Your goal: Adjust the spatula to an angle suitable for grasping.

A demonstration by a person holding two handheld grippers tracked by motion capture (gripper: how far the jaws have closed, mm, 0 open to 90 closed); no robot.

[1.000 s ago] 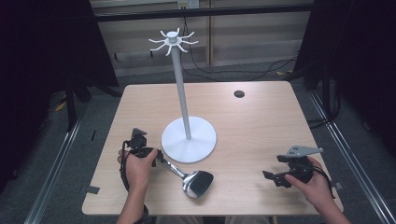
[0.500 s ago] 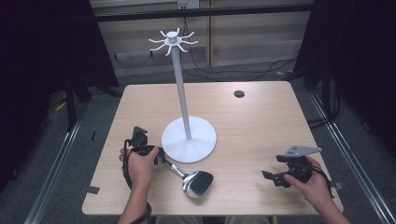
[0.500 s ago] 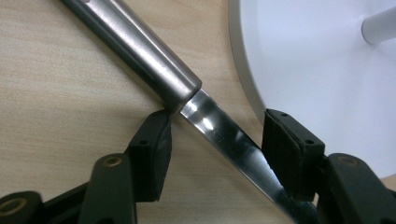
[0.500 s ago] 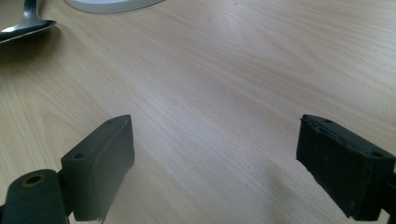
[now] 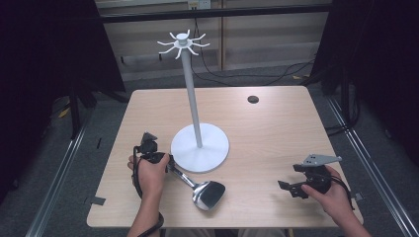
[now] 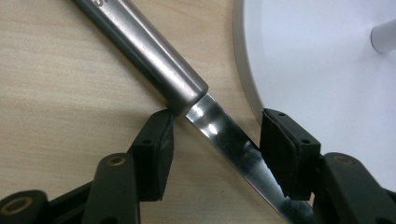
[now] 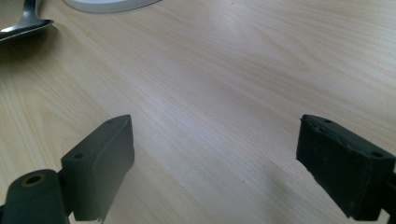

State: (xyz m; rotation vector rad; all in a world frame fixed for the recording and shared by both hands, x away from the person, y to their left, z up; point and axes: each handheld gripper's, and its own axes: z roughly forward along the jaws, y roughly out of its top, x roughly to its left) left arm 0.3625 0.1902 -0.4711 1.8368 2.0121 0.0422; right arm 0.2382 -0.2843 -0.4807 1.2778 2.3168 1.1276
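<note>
A metal ladle (image 5: 210,194) lies on the wooden table (image 5: 276,138), bowl toward the front, handle running back-left beside the white stand's round base (image 5: 200,147). My left gripper (image 5: 169,162) is open with its jaws on either side of the ladle's shaft. In the left gripper view, my left gripper (image 6: 215,126) straddles the shiny neck (image 6: 224,135) just below the thicker brushed handle (image 6: 140,51), the left pad touching the handle's end. My right gripper (image 5: 286,186) is open at the front right, over bare wood (image 7: 215,135), holding nothing.
The stand's thin pole (image 5: 190,89) rises to a crown of hooks (image 5: 183,42). A dark round hole (image 5: 253,99) sits at the table's back right. The ladle's bowl (image 7: 23,23) and stand base (image 7: 107,4) appear far off in the right gripper view.
</note>
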